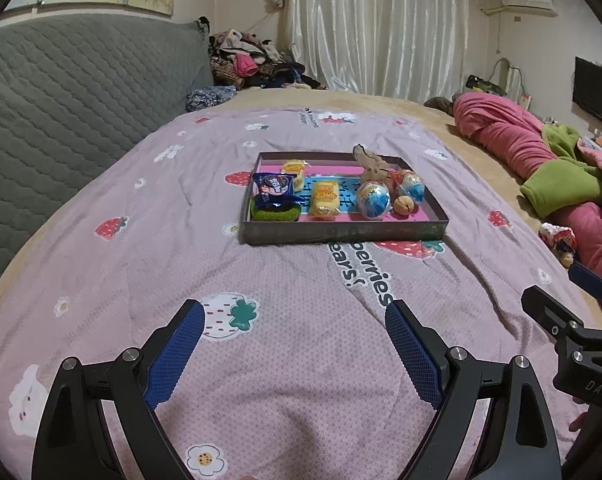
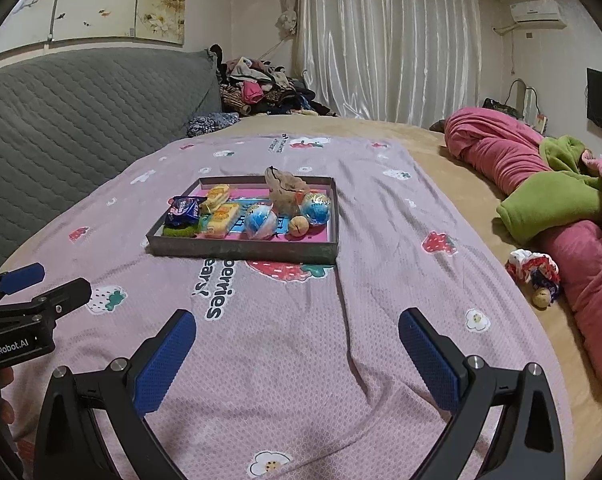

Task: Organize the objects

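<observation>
A: Left wrist view, entry: left gripper [image 1: 293, 322] has jaws spread wide, nothing between them, only the pink strawberry bedspread [image 1: 101, 280] below. Tray [image 1: 341, 234] lies straight ahead of the jaws and well apart, slightly right of their centreline.

B: Right wrist view agrees in kind: right gripper [image 2: 297, 334] also released and empty. From these jaws the tray [image 2: 241, 249] sits ahead and to the left, well apart.

A: Contents, as seen ahead of the left jaws: blue biscuit packet [image 1: 275, 188] at the tray's near-left corner, resting on a green pad [image 1: 275, 213]; two yellow wrapped cakes [image 1: 324, 199] just right of it; two blue foil eggs [image 1: 374, 199]; a walnut [image 1: 403, 205] near the front wall; a brown dried piece [image 1: 371, 164] behind, kind unclear.

B: Tray's long axis runs across both pairs of jaws, left to right. The nearer yellow cake lies lengthwise away from the jaws.

A: Judgement: neither gripper is clearly nearer; the left is more squarely lined up, so it suits the packet side, the right suits the egg side.

B: Noted. A small doll [image 2: 535, 276] lies off the bedspread, right of the right jaws, possibly still to be collected. Cannot tell which item is meant next
</observation>
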A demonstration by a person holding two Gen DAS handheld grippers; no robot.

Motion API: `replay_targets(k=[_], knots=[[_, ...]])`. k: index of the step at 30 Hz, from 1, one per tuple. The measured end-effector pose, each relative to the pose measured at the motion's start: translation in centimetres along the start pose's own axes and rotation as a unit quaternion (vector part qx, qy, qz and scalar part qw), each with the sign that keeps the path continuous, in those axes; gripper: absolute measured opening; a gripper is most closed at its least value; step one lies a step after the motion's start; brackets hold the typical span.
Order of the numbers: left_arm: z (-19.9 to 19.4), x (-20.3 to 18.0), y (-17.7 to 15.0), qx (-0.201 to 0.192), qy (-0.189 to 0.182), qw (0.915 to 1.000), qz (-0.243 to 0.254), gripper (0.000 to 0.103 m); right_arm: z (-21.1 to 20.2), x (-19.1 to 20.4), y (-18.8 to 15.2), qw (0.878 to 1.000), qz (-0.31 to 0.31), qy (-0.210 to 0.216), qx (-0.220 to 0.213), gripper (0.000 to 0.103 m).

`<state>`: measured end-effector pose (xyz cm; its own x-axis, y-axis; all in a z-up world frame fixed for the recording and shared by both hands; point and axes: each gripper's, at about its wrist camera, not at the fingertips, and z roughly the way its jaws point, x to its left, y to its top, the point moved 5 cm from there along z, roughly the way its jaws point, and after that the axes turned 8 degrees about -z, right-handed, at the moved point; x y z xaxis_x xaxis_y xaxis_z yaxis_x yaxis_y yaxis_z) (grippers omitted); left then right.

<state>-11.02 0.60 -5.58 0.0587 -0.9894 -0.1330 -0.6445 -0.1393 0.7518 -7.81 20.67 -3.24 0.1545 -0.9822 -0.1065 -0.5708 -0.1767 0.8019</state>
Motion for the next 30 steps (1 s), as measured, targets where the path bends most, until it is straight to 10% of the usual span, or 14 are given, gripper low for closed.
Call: replay_targets(k=[30], knots=[[2.7, 0.8, -2.3, 0.016, 0.006, 0.9999, 0.002, 0.092, 2.3, 0.4, -2.4, 1.0, -0.003, 0.003, 0.026, 0.102]])
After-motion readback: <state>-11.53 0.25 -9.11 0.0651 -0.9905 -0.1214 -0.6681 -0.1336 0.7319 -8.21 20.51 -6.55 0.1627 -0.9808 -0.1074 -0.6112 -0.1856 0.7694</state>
